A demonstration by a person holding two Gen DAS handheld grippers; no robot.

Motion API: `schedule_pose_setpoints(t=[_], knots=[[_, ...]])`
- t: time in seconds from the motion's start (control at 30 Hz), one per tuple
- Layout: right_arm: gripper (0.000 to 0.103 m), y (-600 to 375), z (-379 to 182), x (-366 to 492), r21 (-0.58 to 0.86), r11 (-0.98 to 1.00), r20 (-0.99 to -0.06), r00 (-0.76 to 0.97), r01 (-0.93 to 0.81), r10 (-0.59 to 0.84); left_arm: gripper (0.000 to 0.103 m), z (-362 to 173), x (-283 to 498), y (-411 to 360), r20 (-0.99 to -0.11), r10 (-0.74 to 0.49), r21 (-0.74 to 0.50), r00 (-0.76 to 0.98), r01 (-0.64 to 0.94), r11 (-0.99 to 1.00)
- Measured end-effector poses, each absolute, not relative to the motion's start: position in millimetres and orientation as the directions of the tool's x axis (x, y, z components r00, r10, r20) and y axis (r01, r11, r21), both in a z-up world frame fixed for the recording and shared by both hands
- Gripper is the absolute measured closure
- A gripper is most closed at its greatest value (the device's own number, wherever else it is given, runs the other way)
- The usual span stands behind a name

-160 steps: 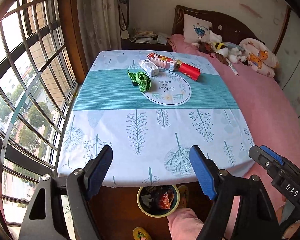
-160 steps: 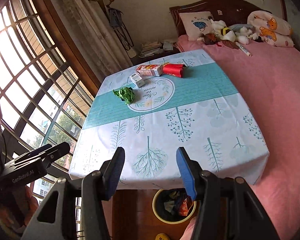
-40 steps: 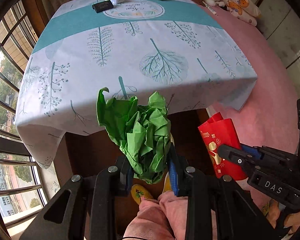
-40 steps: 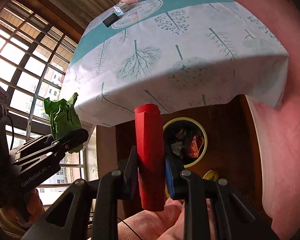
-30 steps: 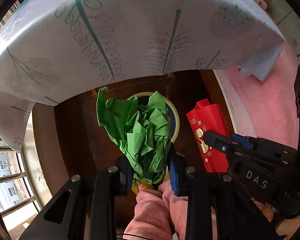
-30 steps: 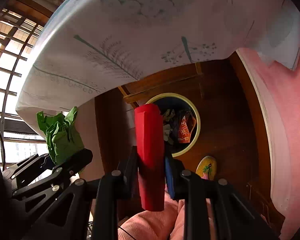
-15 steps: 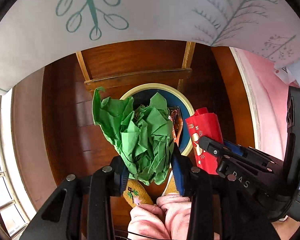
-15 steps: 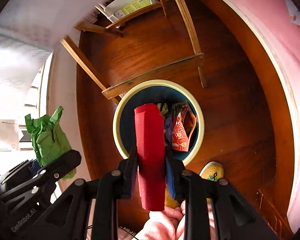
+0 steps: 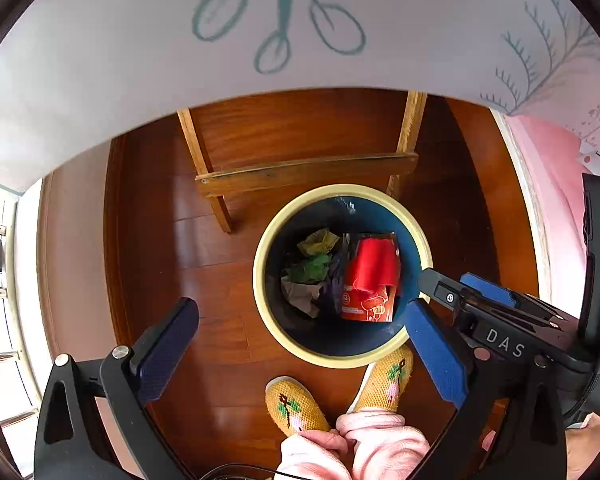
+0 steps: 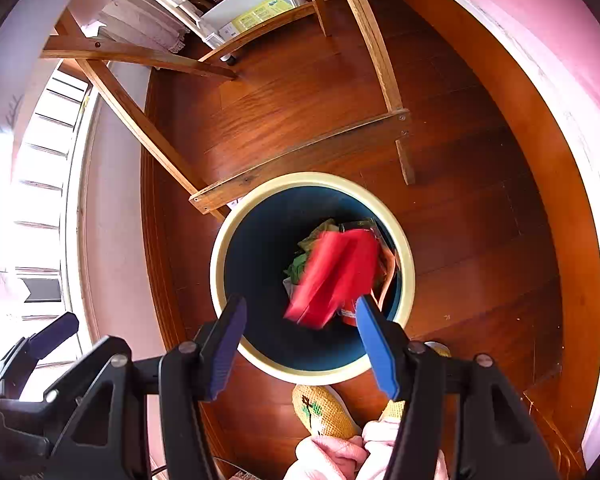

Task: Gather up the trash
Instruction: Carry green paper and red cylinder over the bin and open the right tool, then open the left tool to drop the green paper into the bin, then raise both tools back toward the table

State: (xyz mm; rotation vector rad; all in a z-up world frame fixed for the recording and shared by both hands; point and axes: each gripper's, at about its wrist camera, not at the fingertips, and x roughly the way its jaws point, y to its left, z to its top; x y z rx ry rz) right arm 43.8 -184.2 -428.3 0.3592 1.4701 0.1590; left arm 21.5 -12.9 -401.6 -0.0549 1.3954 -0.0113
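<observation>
Glossy wood floor [image 9: 220, 272], round cream-rimmed bin [image 9: 260, 248], crumpled trash, both grippers wide, empty.

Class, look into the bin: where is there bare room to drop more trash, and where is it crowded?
Free: the bin's blue left half, between rim and pile. Crowded: the right half, holding the green wad, red packet and wrappers.

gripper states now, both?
Left gripper: open, holding nothing.
Right gripper: open, holding nothing; red packet is blurred over the bin.
</observation>
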Motion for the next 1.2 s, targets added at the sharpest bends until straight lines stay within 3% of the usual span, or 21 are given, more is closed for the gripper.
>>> schedule_pose_setpoints(t=[0.53, 1.2], knots=[[0.042, -179, -384, 41, 0.308, 0.946, -0.948, 0.113, 0.101, 0.297, 0.001, -337, 21, -6, -0.973, -0.031, -0.033, 0.228, -0.007, 0.999], [0.042, -190, -242, 5, 0.294, 0.95, -0.95, 0.142, 0.106, 0.279, 0.001, -172, -14, -6, -0.96, -0.107, -0.089, 0.259, 0.08, 0.993]])
